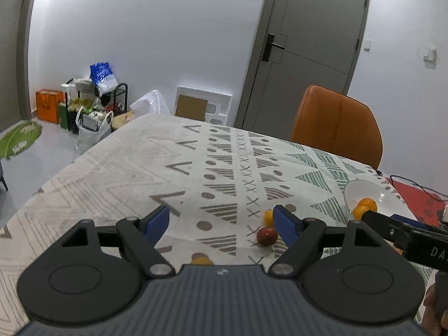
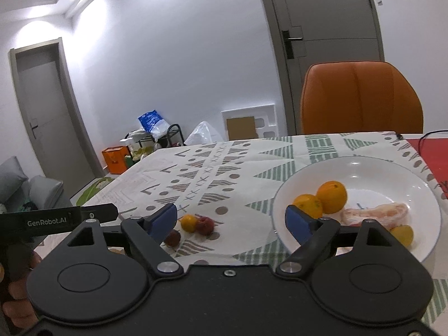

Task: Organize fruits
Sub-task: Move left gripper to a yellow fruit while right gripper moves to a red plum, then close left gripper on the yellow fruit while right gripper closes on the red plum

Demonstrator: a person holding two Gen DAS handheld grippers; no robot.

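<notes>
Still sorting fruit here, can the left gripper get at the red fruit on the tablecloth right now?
Probably yes: the left gripper is open and empty, and the red fruit lies just ahead by its right finger, uncovered, with only a small orange beside it.

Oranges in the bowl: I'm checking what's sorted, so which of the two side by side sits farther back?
The larger orange on the right sits farther back in the white bowl; the smaller orange lies nearer the right gripper.

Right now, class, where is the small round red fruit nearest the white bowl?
In the right wrist view the small round red fruit lies on the patterned tablecloth, touching a small orange fruit on its left, well left of the white bowl.
</notes>
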